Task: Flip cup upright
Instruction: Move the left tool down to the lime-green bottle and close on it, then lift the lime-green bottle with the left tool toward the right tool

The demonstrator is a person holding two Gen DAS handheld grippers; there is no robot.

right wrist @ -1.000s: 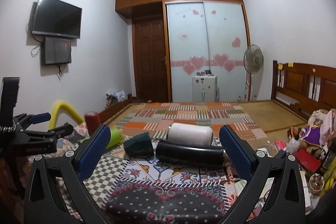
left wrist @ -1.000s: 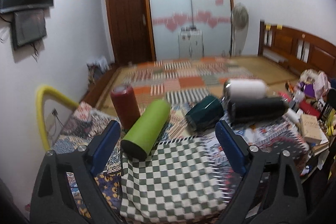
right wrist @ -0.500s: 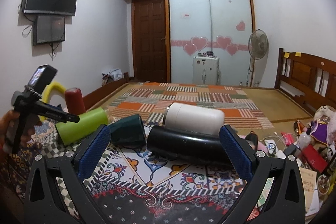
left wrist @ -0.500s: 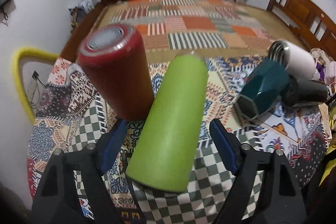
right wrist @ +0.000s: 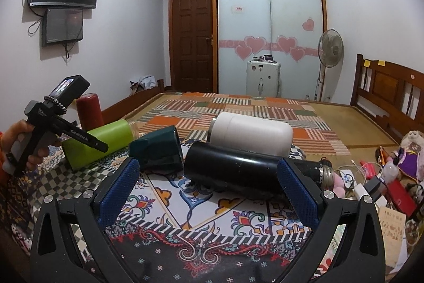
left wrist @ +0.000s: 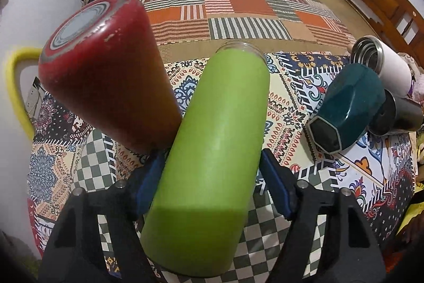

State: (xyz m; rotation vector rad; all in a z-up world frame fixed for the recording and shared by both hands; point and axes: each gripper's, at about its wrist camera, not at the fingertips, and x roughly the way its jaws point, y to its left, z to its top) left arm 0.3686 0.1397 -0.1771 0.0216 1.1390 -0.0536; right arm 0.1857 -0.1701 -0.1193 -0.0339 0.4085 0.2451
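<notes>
A lime green cup (left wrist: 212, 155) lies on its side on the patterned tablecloth, its glass mouth pointing away. My left gripper (left wrist: 212, 177) straddles its lower body, blue pads on both sides with slight gaps, still open. The green cup also shows in the right wrist view (right wrist: 100, 142), with the left gripper (right wrist: 90, 141) over it. A red cup (left wrist: 106, 76) stands upside down just left of it. My right gripper (right wrist: 206, 187) is open and empty, hovering in front of a black cup (right wrist: 238, 169) lying on its side.
A dark teal cup (left wrist: 347, 110) and a white cup (left wrist: 384, 68) lie on their sides at the right, beside the black cup (left wrist: 397, 116). The table (right wrist: 212, 230) has clutter at its right edge (right wrist: 384, 177). A bed lies beyond.
My left gripper has moved forward and down over the green cup, which now sits between its pads. My right gripper has moved closer to the black cup.
</notes>
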